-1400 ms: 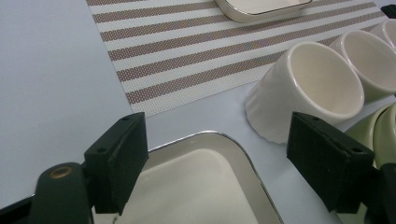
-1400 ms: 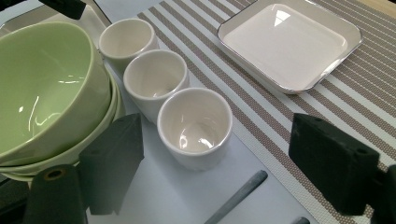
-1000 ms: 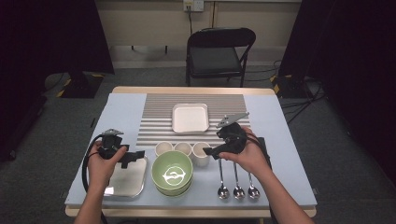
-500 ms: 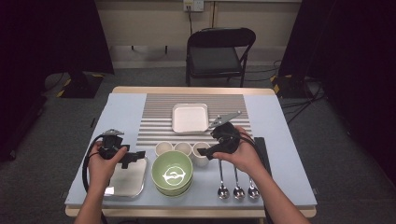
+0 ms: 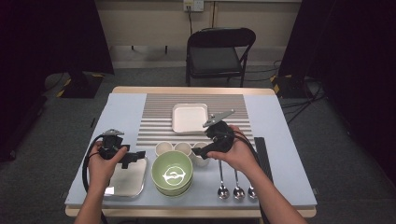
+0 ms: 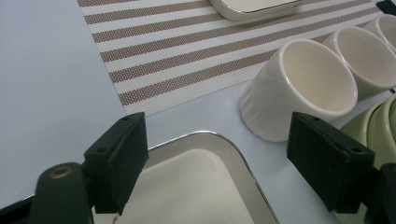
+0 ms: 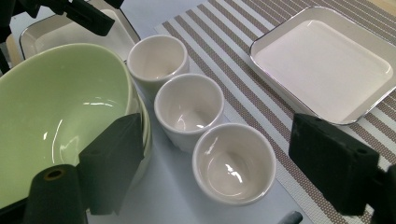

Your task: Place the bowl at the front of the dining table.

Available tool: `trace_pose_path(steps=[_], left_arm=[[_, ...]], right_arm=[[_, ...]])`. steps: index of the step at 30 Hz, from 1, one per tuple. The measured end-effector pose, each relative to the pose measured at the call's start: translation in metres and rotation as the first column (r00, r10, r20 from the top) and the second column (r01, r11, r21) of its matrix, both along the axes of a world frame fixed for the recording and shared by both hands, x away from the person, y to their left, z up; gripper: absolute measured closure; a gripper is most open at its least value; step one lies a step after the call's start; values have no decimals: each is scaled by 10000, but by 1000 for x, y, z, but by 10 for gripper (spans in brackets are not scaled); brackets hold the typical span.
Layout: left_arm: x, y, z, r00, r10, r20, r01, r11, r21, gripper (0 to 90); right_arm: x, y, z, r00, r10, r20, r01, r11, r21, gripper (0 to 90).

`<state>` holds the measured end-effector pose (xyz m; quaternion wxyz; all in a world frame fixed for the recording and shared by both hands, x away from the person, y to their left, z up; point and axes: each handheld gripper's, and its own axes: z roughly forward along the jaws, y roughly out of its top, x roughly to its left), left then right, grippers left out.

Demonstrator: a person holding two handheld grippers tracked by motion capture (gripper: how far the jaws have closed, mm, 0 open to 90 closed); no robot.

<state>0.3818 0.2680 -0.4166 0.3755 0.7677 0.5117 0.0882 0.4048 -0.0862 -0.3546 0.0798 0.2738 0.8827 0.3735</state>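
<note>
Left gripper [image 5: 135,155]: held in the person's left hand at the table's near left, jaws spread apart and holding nothing, hovering over the far edge of the metal tray [image 5: 123,179].
Metal tray: rectangular, with a cream inside and a shiny rim, lying on the blue table [image 5: 116,116] just left of the green bowls.
Green bowls [image 5: 173,171]: a stack of pale green bowls at the near middle of the table, just beside the three cups.
Cups: three small cream cups in a row just beyond the bowls, standing at the near edge of the striped mat [image 5: 159,119]; left cup [image 5: 163,149], middle cup [image 5: 182,148], right cup [image 5: 201,158].
White dish [image 5: 189,117]: a square dish on the striped mat, beyond the cups.
Right gripper [image 5: 200,152]: held in the person's right hand, jaws wide apart and gripping nothing, poised right above the right cup [image 7: 233,163], which sits between the jaws in the right gripper view.
Spoons [image 5: 237,184]: three metal spoons lying side by side on the table, near the right forearm.
</note>
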Motion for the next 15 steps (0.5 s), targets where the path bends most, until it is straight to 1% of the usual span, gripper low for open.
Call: trace_pose_path(steps=[10,15], left_arm=[[0,-1,0,10000,-44,-5,44,10000,17,204],[0,-2,-1,10000,-75,-17,75,10000,25,204]], right_arm=[[0,8,4,9999,113,-13,-113,9999,33,171],[0,11,3,9998,180,-59,-180,9998,69,171]])
